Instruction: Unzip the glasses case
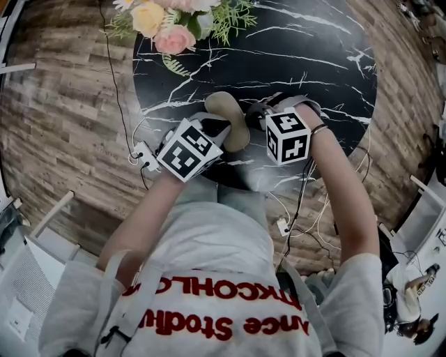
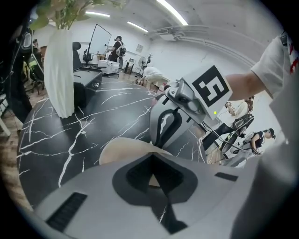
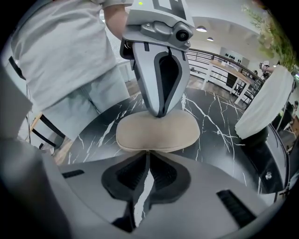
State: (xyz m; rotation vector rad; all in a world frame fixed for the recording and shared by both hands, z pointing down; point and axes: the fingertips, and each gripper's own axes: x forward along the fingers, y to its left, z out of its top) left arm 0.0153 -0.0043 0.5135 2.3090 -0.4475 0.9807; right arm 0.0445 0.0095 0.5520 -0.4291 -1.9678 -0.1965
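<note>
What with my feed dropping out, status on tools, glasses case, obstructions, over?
Left tool clamped on one side of glasses case. Right tool pinched on opposite edge; zip pull not visible. Case looks closed. Nothing in the way.

Glasses case (image 1: 225, 105) on table (image 1: 293, 70), flowers (image 1: 174, 38) behind

Place: a large open workroom, office or studio kind
Floor: wood-look planks (image 1: 63, 104) with loose cables (image 1: 306, 223)
Furniture: round black marble table (image 1: 300, 63), white vase (image 2: 61, 70) of flowers (image 1: 174, 38), office chair (image 2: 77, 49)
Ceiling: long strip lights (image 2: 173, 11)
Background: railing (image 3: 210, 65), a person (image 2: 117, 46) standing far off
</note>
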